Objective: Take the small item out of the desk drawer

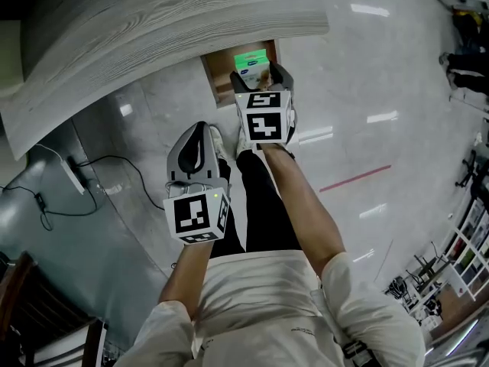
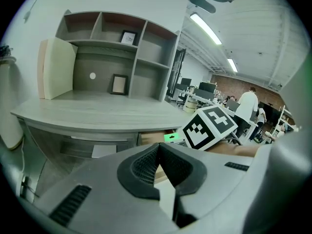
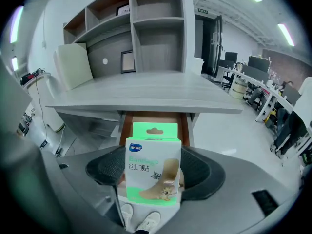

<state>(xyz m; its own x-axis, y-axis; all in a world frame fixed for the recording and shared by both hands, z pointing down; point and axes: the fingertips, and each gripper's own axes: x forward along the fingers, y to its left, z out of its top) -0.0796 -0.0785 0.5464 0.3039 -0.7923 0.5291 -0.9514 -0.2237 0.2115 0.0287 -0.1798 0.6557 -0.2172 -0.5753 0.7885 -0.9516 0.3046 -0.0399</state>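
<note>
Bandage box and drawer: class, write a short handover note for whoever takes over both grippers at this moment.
Right gripper: shut on the bandage box, held upright at the open drawer under the desk.
Left gripper: shut, empty, back near the person's body.
Done: drawer open, box gripped.
To do: bring the box clear of the drawer.

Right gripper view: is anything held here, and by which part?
Yes. The right gripper holds the bandage box upright by its two sides, jaws on its lower half.
</note>
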